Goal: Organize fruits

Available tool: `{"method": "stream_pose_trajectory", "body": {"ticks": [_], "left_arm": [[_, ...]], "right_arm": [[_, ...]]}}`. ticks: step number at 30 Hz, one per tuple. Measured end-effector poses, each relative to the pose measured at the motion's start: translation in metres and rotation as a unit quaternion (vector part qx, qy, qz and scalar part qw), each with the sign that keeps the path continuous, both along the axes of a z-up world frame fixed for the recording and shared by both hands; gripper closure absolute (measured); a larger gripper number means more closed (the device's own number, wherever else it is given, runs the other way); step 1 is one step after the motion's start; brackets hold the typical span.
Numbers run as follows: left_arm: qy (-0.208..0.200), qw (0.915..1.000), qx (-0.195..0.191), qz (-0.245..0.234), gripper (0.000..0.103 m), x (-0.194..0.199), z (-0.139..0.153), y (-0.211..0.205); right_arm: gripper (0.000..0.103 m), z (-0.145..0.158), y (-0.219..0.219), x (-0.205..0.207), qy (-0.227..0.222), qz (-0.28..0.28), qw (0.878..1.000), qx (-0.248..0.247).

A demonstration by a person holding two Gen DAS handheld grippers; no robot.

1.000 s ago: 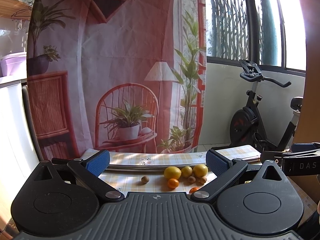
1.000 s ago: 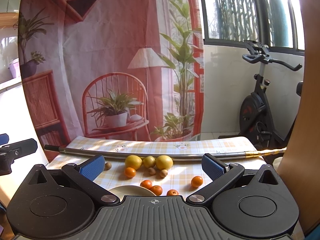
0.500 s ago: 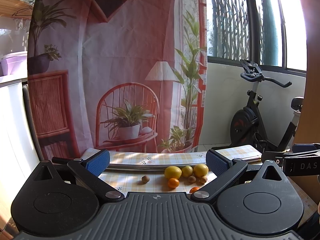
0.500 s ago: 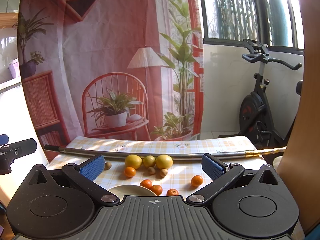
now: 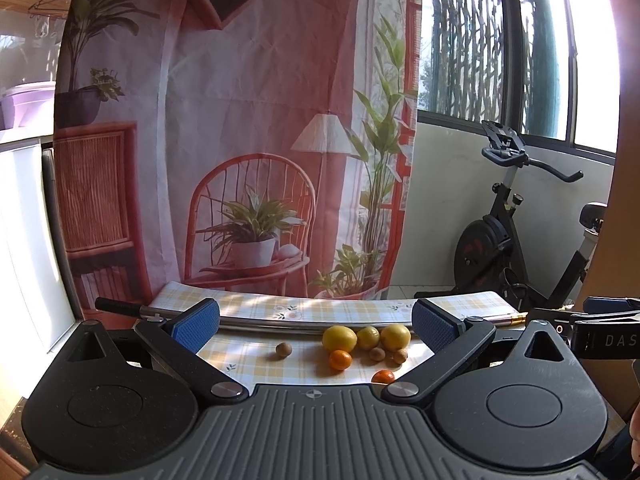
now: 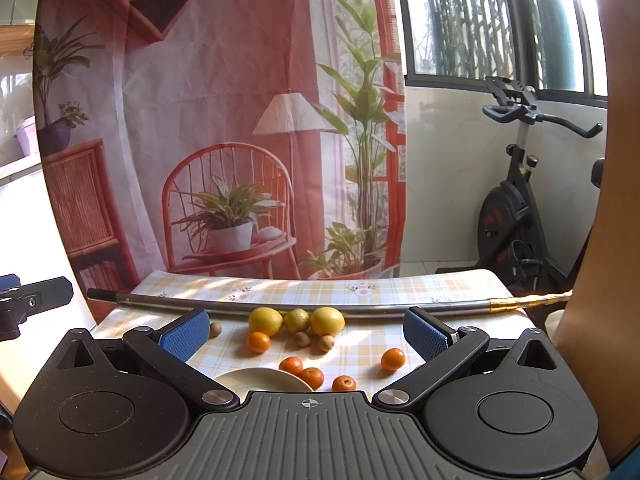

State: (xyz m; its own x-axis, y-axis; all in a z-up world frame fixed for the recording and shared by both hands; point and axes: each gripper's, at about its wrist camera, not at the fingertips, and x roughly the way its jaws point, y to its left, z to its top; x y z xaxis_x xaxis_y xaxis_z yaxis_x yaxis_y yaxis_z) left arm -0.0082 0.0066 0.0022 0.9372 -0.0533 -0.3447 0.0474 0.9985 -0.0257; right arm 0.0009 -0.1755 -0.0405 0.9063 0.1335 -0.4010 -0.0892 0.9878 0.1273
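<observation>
Fingers spread wide and empty on both left gripper (image 5: 316, 322) and right gripper (image 6: 306, 330); sorting judged not begun: lemons (image 6: 296, 321), oranges (image 6: 308, 372) and small brown fruits (image 6: 314, 341) loose beyond bare plate (image 6: 260, 380).

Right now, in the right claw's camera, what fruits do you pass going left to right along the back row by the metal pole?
Small brown fruit → big lemon → smaller lemon → another big lemon. All sit just in front of the pole.
</observation>
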Motion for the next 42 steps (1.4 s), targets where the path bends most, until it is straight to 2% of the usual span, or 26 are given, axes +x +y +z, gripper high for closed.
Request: {"method": "stream_pose_trajectory", "body": {"ticks": [11,19,25,28,34,37,42], "left_arm": [[0.021,0.9996,0.007,0.019,0.0,0.01,-0.009,0.003],[0.052,0.9974,-0.041,0.029,0.002,0.039,-0.024,0.035],[0.052,0.9967,-0.03,0.055,0.003,0.063,-0.035,0.057],[0.056,0.9963,-0.024,0.061,0.008,0.077,-0.04,0.065],[0.077,0.9952,-0.042,0.044,0.016,0.107,-0.057,0.076],[0.086,0.9952,-0.034,0.032,0.02,0.123,-0.068,0.073],[0.091,0.9956,-0.019,0.01,0.021,0.147,-0.086,0.066]], "right_arm": [[0.0,-0.007,-0.005,0.014,0.018,-0.009,1.0,0.001],[0.0,-0.023,-0.025,0.039,0.029,-0.028,0.999,0.016],[0.0,-0.035,-0.046,0.062,0.023,-0.044,0.999,0.014],[0.0,-0.041,-0.056,0.074,0.02,-0.047,0.999,0.015],[0.0,-0.056,-0.067,0.095,0.019,-0.063,0.998,0.012],[0.0,-0.066,-0.072,0.106,0.024,-0.065,0.997,0.015],[0.001,-0.081,-0.076,0.123,0.037,-0.064,0.997,0.016]]}}
